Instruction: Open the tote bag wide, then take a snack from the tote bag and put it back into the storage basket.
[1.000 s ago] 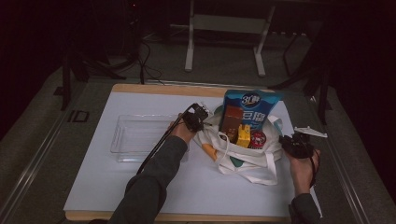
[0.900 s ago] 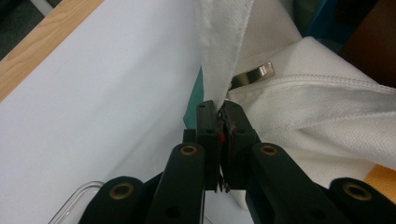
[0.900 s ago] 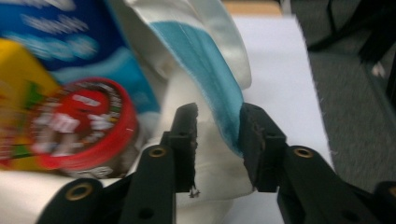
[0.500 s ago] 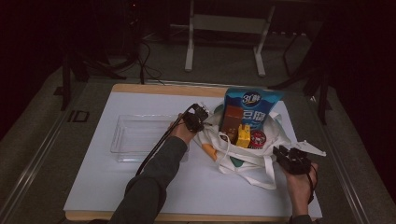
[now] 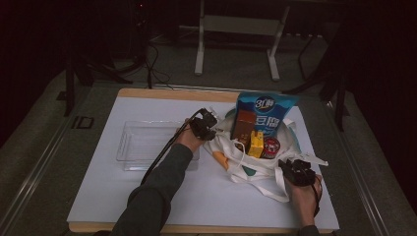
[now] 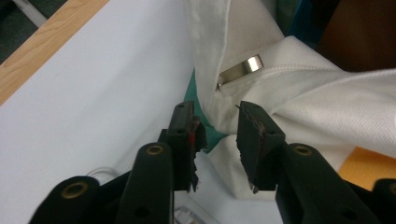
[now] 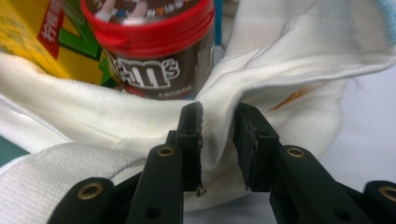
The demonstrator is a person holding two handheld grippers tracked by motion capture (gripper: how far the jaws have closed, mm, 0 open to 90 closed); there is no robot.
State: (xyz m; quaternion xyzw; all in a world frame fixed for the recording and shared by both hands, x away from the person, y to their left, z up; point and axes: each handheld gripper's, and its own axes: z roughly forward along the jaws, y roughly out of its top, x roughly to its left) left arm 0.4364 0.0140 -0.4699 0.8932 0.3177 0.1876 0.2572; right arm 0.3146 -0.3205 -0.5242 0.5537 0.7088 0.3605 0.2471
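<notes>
Both grippers – left (image 5: 206, 124), right (image 5: 295, 169) – pinch the bag's (image 5: 255, 169) cloth rim by the table's right edge, unpacking not yet begun, tray (image 5: 129, 147) empty.

White cloth tote bag (image 5: 255, 164) lying slumped on the white table (image 5: 98, 196), mouth open, straps trailing toward the near edge. Holding a tall blue snack packet (image 5: 265, 110) upright at the back, a brown box (image 5: 242, 125), a yellow carton (image 5: 255, 143) and a red-lidded brown candy tub (image 5: 271, 146).
</notes>
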